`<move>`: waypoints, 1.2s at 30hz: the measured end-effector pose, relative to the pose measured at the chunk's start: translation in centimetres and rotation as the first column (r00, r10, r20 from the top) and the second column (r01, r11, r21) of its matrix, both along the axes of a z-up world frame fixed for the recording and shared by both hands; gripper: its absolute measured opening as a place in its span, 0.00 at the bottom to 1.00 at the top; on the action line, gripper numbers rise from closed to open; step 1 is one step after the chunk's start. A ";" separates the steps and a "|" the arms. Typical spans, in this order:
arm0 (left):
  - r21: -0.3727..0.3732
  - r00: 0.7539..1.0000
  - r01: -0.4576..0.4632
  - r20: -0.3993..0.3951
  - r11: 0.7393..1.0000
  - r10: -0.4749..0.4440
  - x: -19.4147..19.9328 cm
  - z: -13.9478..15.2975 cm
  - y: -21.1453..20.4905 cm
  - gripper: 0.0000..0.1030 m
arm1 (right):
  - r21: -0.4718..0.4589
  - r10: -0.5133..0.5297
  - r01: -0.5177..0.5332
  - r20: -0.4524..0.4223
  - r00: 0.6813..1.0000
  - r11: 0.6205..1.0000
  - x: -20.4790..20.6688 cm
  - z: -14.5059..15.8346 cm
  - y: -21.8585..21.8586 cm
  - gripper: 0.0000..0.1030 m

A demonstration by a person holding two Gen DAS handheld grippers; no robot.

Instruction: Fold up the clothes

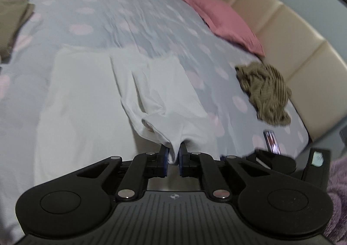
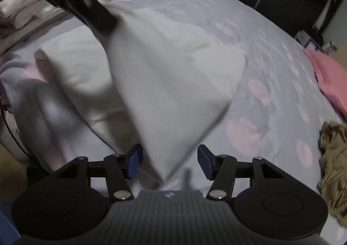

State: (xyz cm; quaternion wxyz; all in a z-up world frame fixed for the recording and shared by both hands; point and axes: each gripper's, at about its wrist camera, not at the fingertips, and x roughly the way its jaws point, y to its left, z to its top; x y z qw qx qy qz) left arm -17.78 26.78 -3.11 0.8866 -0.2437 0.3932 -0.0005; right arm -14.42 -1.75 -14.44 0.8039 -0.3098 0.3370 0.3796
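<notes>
Left gripper (image 1: 173, 154): black, blue-padded, clenched on a bunched edge of the soft white garment (image 1: 91, 97), which lies on the pink-dotted bedsheet (image 1: 112, 6); crumpled olive striped cloth (image 1: 264, 93) beside it.
Right gripper (image 2: 169, 160): released, jaws apart around a hanging garment corner, pads clear.

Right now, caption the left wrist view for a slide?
Left gripper pinching a white garment edge above the polka-dot bedsheet.

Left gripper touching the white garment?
Touching. Left wrist view: left gripper pads pinch a bunched fold of the white garment.
</notes>
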 end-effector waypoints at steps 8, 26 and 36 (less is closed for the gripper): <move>0.004 0.991 -0.128 0.041 0.992 0.127 -1.8 1.6 2.8 0.06 | 0.048 0.005 -0.004 -0.026 1.000 0.999 -0.4 0.4 0.2 0.56; 0.015 0.956 -0.293 -0.021 0.956 0.294 -6.9 0.0 7.7 0.06 | 0.044 0.103 -0.100 -0.061 0.993 0.994 -2.3 0.3 2.9 0.07; -0.009 0.927 -0.324 -0.201 0.946 0.316 -8.1 -4.6 9.1 0.06 | 0.035 0.092 -0.089 -0.085 0.992 0.995 -2.5 0.3 3.0 0.07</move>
